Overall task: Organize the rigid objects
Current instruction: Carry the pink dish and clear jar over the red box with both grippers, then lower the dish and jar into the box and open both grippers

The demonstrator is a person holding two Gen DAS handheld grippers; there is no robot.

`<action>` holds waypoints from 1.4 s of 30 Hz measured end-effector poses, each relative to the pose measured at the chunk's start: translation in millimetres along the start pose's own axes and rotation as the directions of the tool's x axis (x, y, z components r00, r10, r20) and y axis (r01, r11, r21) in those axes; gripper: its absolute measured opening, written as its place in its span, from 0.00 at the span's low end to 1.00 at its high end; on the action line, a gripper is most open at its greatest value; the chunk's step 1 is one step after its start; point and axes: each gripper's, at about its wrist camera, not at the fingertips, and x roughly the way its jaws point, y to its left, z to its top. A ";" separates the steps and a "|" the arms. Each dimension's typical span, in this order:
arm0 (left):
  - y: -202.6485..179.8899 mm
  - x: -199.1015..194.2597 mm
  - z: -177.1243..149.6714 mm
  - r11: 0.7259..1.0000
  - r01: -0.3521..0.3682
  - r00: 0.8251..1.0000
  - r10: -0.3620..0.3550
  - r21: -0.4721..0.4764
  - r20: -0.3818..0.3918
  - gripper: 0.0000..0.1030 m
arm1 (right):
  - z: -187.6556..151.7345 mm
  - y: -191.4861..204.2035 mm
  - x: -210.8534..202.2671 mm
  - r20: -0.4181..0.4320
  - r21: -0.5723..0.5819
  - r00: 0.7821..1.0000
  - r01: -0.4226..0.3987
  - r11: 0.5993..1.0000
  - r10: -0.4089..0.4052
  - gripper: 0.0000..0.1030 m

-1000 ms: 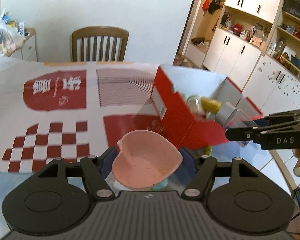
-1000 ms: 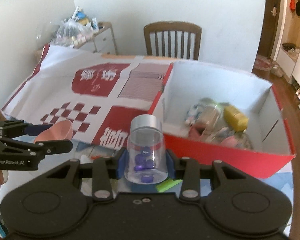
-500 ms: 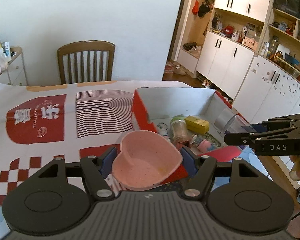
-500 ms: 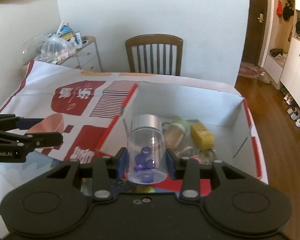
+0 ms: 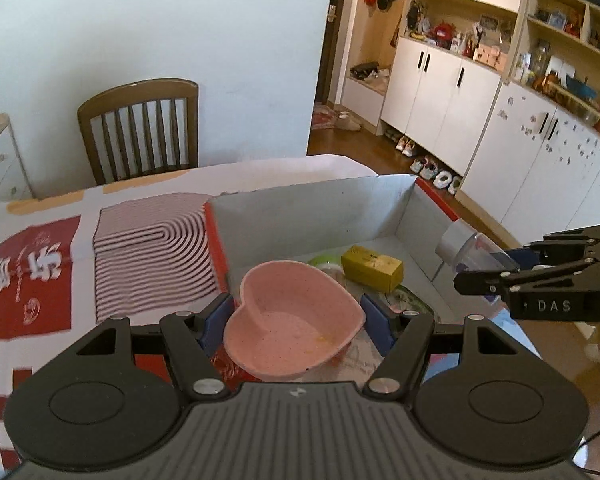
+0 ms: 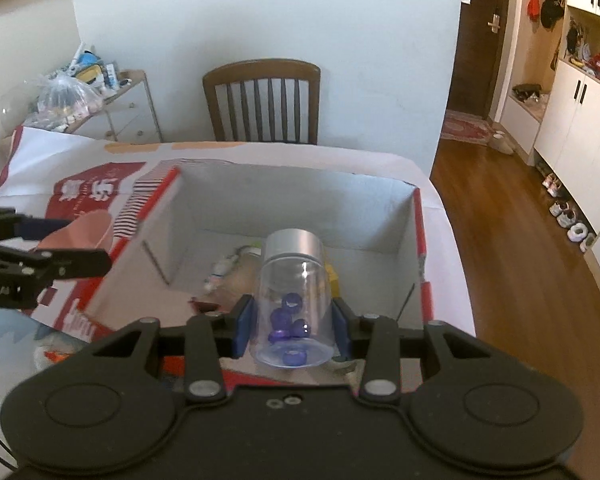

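My left gripper [image 5: 294, 316] fingers clamp the pink heart bowl [image 5: 294, 320], point toward me; right gripper [image 6: 290, 322] fingers clamp the clear jar [image 6: 292, 300], silver cap tilted up-frame over the red box [image 6: 422, 280].

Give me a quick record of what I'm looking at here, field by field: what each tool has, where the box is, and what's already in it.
left tool: shut on pink heart-shaped bowl
right tool: shut on clear jar, silver lid, purple pieces inside
box: red outside, white inside, open top, on the patterned table cover
in box: yellow block, other small items, too jumbled to name
beyond table: wooden chair
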 end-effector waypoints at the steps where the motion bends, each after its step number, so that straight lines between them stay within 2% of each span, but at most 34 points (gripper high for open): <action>1: -2.9 6.0 2.4 1.000 -0.004 1.000 0.004 0.009 -0.005 0.67 | 0.4 -2.5 4.0 -0.006 -0.002 1.000 0.003 1.000 -0.003 0.39; 9: -21.0 57.5 19.3 0.998 -0.044 0.997 0.046 0.048 -0.055 0.67 | 2.1 -13.0 32.9 -0.063 -0.054 0.998 0.003 0.999 -0.007 0.39; 15: -26.7 100.4 27.6 0.994 -0.092 0.989 0.099 0.066 -0.111 0.67 | 4.6 -11.5 53.6 -0.097 -0.089 0.995 -0.004 0.996 -0.005 0.39; 22: -27.5 130.7 33.5 0.988 -0.121 0.978 0.136 0.097 -0.161 0.67 | 8.1 -13.2 66.0 -0.121 -0.078 0.991 -0.073 0.994 0.063 0.39; 28: -29.3 144.8 33.8 0.981 -0.142 0.969 0.164 0.130 -0.184 0.68 | 2.6 -3.5 77.1 -0.155 -0.147 0.987 -0.069 0.987 0.046 0.39; 34: -37.3 151.6 33.1 0.967 -0.170 0.955 0.209 0.189 -0.212 0.68 | -3.1 -5.2 91.1 -0.205 -0.142 0.979 -0.044 0.989 0.014 0.39; 42: -43.1 151.9 31.7 0.959 -0.185 0.946 0.233 0.213 -0.227 0.68 | -0.4 -9.8 92.2 -0.213 -0.133 0.977 -0.037 0.990 0.008 0.41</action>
